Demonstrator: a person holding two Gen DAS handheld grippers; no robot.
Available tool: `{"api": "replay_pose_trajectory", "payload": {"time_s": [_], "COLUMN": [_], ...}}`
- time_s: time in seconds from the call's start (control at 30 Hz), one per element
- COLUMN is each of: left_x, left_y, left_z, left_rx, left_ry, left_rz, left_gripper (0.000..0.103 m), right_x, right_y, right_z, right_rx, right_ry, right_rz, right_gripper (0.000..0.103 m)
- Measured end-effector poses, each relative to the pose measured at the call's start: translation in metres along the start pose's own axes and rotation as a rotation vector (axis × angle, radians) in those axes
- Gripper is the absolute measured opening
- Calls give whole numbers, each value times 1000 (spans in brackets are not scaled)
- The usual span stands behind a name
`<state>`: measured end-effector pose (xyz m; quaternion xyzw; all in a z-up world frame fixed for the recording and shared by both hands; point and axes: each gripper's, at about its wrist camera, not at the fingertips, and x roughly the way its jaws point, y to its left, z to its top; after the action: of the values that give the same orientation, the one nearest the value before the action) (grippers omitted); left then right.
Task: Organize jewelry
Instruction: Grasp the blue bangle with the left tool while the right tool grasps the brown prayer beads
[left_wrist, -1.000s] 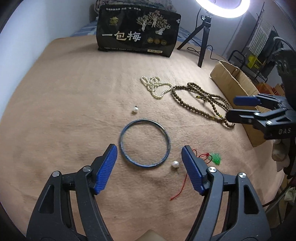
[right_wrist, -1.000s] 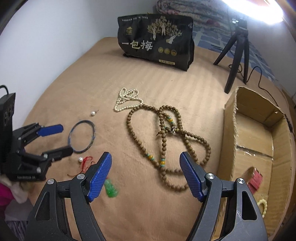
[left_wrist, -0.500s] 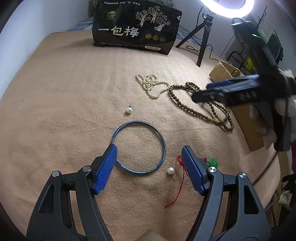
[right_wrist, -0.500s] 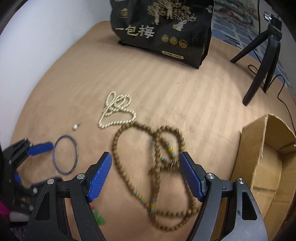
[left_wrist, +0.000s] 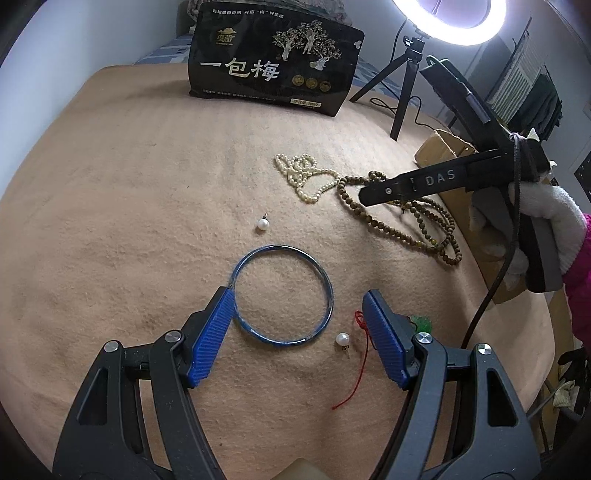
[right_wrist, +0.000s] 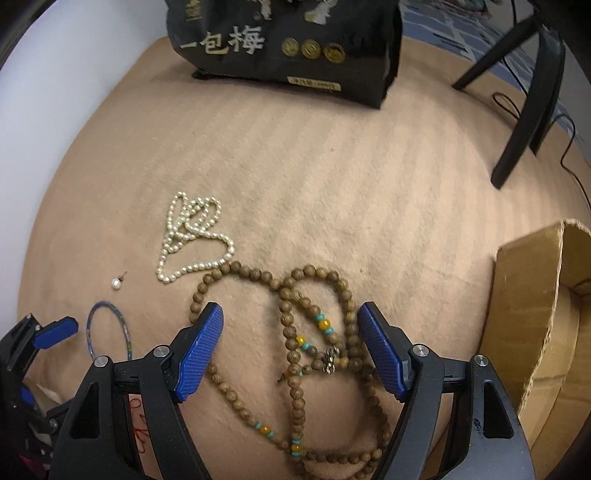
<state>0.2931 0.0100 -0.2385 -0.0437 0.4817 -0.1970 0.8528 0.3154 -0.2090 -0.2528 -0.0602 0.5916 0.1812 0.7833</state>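
Note:
A blue bangle (left_wrist: 283, 295) lies on the tan cloth, its near part between the open jaws of my left gripper (left_wrist: 299, 301). Two pearl earrings (left_wrist: 262, 224) (left_wrist: 342, 338) lie beside it. A green pendant (left_wrist: 421, 322) on a red cord sits behind the right finger. A wooden bead necklace (right_wrist: 314, 332) lies under my open right gripper (right_wrist: 290, 317), which hovers over it. A white pearl necklace (right_wrist: 192, 236) lies farther left. The bangle also shows in the right wrist view (right_wrist: 109, 330).
A black snack bag (left_wrist: 275, 70) stands at the back. A cardboard box (right_wrist: 543, 321) sits at the right. A tripod (left_wrist: 404, 81) with a ring light stands behind it, with a cable across the cloth.
My right gripper has moved forward and down over the wooden bead necklace. My left gripper has moved closer to the blue bangle, which now sits between its fingers.

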Motion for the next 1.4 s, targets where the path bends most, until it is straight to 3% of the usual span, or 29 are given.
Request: {"api": "replay_pose_trajectory", "payload": {"time_s": [0.33,0.5,0.63,1.0,1.07,1.17,1.3,1.4], "left_x": [9,20,29,38,39,42,40,38], "left_y": [-6,-9,-15,-25,-26,-26,-23,-21], "left_z": [1,6,8,3,2,2,3,2], "left_rx": [8,1,32,67,72,84,68,56], "left_ry": [21,22,36,62,64,61,53,43], "left_rz": [15,74,163,237,239,241,238,225], "left_gripper": [74,74,74,76,76,76,74,73], "right_x": [-11,-9,-5,5,7,0,-1,-2], "right_y": [-7,-2,5,29,34,42,41,40], "right_z": [-35,-50,-55,-59,-61,-66,-71,-72], "right_rx": [-3,-43,-78,-114,-116,-121,-117,-112], "right_ry": [35,19,5,-16,-20,-26,-37,-44], "right_rz": [67,11,-36,-89,-92,-87,-76,-63], "right_gripper": [76,76,76,74,71,59,25,19]}}
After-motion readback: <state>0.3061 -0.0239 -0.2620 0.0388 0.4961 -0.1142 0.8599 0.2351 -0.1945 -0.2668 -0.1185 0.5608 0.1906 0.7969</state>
